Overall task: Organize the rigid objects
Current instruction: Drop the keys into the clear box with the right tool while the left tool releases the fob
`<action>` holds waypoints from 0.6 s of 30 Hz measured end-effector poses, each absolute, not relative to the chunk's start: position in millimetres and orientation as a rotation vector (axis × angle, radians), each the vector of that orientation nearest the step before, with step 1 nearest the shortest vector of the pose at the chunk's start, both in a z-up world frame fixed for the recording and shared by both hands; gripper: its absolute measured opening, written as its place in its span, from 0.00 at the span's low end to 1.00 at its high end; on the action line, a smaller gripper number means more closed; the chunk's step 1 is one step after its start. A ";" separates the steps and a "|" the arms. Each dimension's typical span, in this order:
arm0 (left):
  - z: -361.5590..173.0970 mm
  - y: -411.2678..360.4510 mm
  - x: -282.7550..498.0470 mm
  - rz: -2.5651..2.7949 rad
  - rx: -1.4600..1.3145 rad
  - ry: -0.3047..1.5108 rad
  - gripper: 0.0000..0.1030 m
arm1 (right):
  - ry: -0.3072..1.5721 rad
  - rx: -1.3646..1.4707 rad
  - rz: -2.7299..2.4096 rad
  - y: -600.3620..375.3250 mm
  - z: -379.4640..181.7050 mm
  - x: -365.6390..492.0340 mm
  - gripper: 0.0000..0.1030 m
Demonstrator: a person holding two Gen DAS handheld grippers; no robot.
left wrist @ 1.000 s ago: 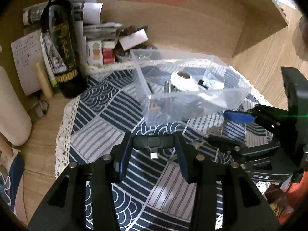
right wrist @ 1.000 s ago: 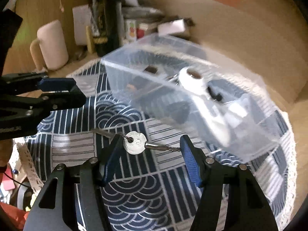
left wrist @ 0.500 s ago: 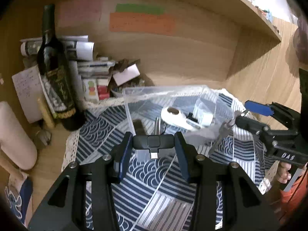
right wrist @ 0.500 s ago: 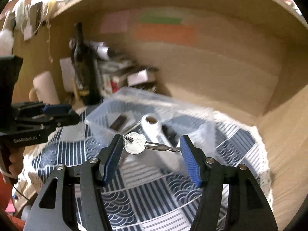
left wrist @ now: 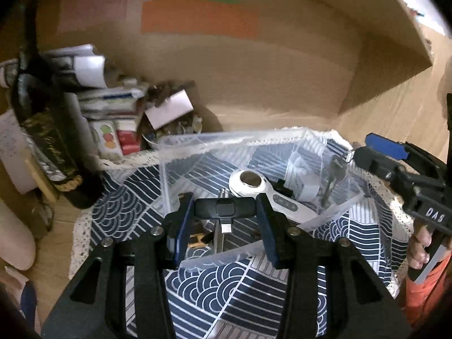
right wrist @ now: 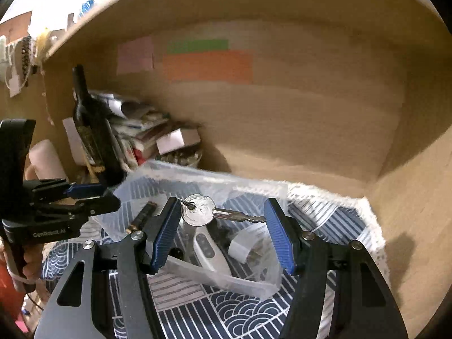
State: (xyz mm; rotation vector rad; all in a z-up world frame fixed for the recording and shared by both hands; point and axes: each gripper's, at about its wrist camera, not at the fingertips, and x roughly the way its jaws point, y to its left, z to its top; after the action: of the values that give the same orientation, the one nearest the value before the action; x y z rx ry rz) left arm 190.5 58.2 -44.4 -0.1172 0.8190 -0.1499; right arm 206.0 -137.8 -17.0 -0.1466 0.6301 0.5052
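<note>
Patterned cloth (left wrist: 243,291): one bin (left wrist: 197,152), two tools (left wrist: 226,223) (right wrist: 223,226).

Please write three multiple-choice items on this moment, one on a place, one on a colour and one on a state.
1. Where does the key held by the right gripper hang?
A. above the clear plastic bin
B. beside the wine bottle
C. flat on the cloth

2. What colour is the long paper strip under the green one on the back wall?
A. blue
B. orange
C. white

3. What state is the left gripper in?
A. open and holding nothing
B. shut on a spoon
C. shut on a small black adapter

Answers:
1. A: in the right wrist view the key spans the fingers with the bin's contents below it.
2. B: the orange strip sits just below the green one.
3. C: the adapter is clamped between both blue pads, plug pointing down.
</note>
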 end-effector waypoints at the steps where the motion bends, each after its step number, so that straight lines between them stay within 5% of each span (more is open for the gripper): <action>1: -48.1 56.5 194.9 -0.153 -0.116 0.831 0.42 | 0.652 -0.153 0.513 -134.7 -23.6 210.6 0.56; 11: -74.5 41.1 218.6 -0.169 -0.092 0.915 0.43 | 0.784 -0.211 0.556 -113.2 -66.1 235.3 0.56; 18: -71.2 38.8 216.9 -0.168 -0.087 0.891 0.56 | 0.814 -0.219 0.563 -111.0 -71.2 238.1 0.57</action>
State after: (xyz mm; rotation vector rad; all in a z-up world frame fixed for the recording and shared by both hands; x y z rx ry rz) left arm 216.9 38.8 -71.2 -0.0872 0.8912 -0.1680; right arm 238.1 -111.0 -71.2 -0.2186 0.8142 0.5628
